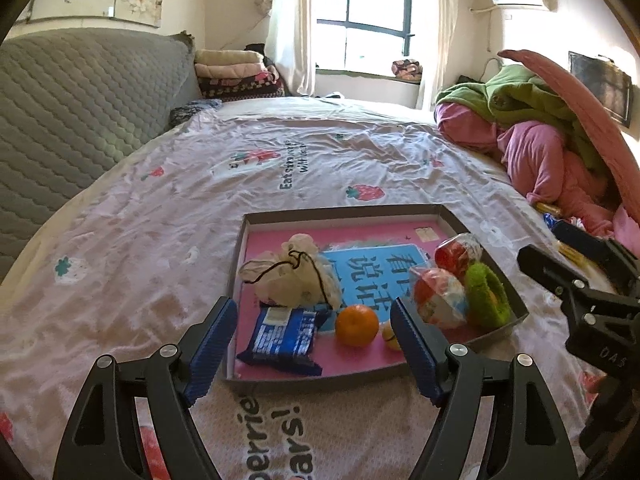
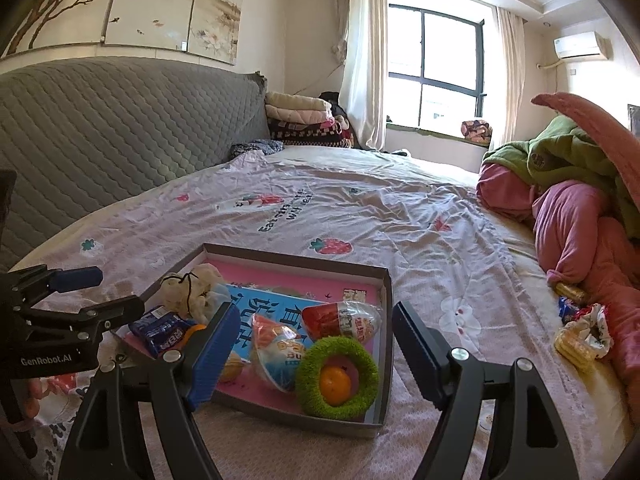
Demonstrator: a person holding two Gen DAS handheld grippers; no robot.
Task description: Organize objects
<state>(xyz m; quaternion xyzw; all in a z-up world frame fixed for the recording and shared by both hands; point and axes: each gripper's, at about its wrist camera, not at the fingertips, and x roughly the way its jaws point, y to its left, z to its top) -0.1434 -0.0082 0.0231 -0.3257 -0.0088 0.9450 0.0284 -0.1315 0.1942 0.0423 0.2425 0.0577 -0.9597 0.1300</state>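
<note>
Both hand-held grippers hang above the near edge of the shallow cardboard box (image 1: 448,216) on the bed, gripping nothing. The left hand-held gripper (image 1: 316,344) stands wide, with the blue biscuit packet (image 1: 280,340) and a mandarin (image 1: 357,325) just ahead between its fingers. The right hand-held gripper (image 2: 316,348) also stands wide; ahead of it a second mandarin (image 2: 335,385) nests in the green fuzzy ring (image 2: 338,376), probably so it cannot roll. Loose snacks (image 2: 580,340) lie well off to its right, likely awaiting the box.

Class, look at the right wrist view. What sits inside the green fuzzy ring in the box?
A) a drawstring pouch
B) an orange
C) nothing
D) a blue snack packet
B: an orange shows through the middle of the ring, which lies in the near corner of the box.
</note>
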